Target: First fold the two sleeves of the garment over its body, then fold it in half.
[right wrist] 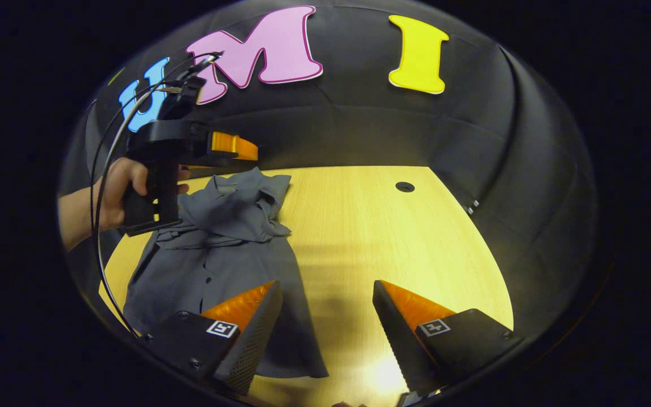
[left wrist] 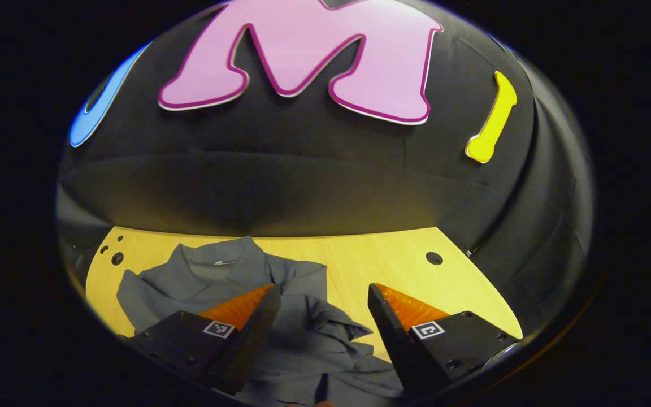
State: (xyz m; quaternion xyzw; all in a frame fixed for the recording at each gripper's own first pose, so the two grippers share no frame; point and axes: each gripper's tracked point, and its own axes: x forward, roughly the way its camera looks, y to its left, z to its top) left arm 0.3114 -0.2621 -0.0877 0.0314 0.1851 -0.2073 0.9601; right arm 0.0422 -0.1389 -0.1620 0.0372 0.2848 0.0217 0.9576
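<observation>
Nearby — garment [right wrist: 218, 249] on table [right wrist: 393, 237].

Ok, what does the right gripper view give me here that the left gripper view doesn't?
Right gripper view: the left gripper held in a hand above the shirt's collar end, and the shirt's lower hem lying flat. Left gripper view: the collar close up, and the bunched sleeve fabric between its own open fingers. Both show the grey shirt, the wooden table, a round hole in it, and open jaws.
</observation>
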